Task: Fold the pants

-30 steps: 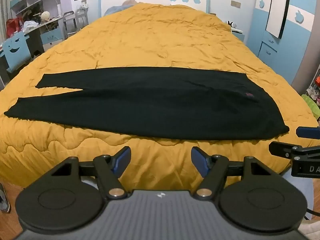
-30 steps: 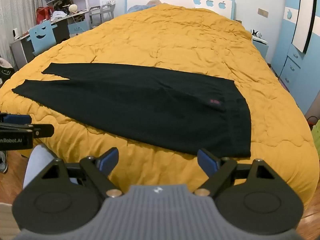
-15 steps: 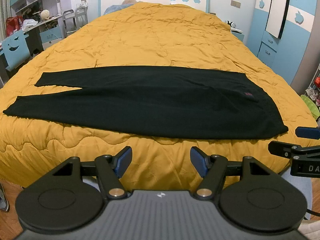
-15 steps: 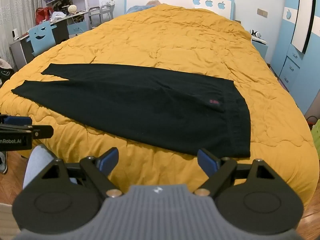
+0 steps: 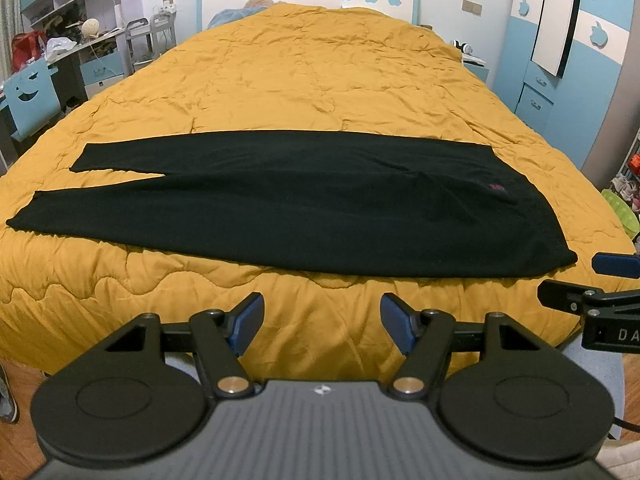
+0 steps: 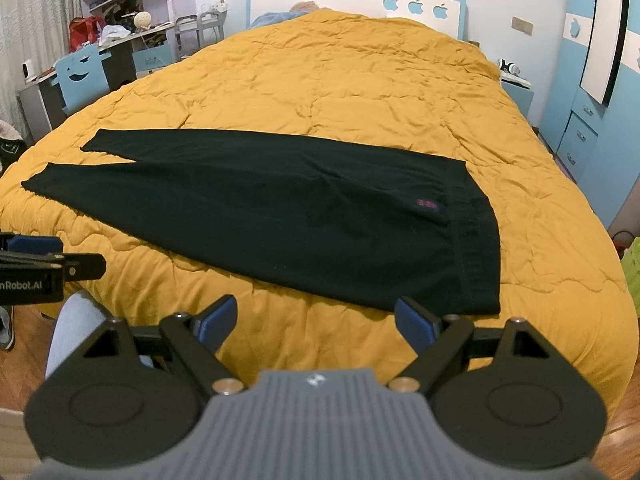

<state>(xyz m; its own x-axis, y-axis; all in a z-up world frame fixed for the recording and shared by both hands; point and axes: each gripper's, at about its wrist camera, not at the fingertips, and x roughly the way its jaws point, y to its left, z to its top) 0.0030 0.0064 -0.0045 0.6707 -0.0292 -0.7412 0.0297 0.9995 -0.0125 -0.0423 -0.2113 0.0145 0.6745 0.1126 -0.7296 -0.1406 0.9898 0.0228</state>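
My left gripper (image 5: 322,322) and my right gripper (image 6: 316,322) both hung short of the near edge of the bed, each with its jaws spread wide and nothing between them. The long black knit pants (image 5: 288,204) lay flat across the quilted mustard-yellow bedspread (image 5: 320,80), already doubled leg on leg, with the waistband (image 6: 478,248) at the right and the cuffs at the far left, one leg end peeping out behind the other. I judged the main risk to be pinching the puffy bedspread along with the thin cloth, since the near hem lay flush on it; a grab at only the top layer would also have pulled the legs out of line. The near edge of the pants sat close to the bed's drop, so a careless tug could have slid them off. Beyond the pants, the far half of the bed lay bare, with plenty of room for folding.
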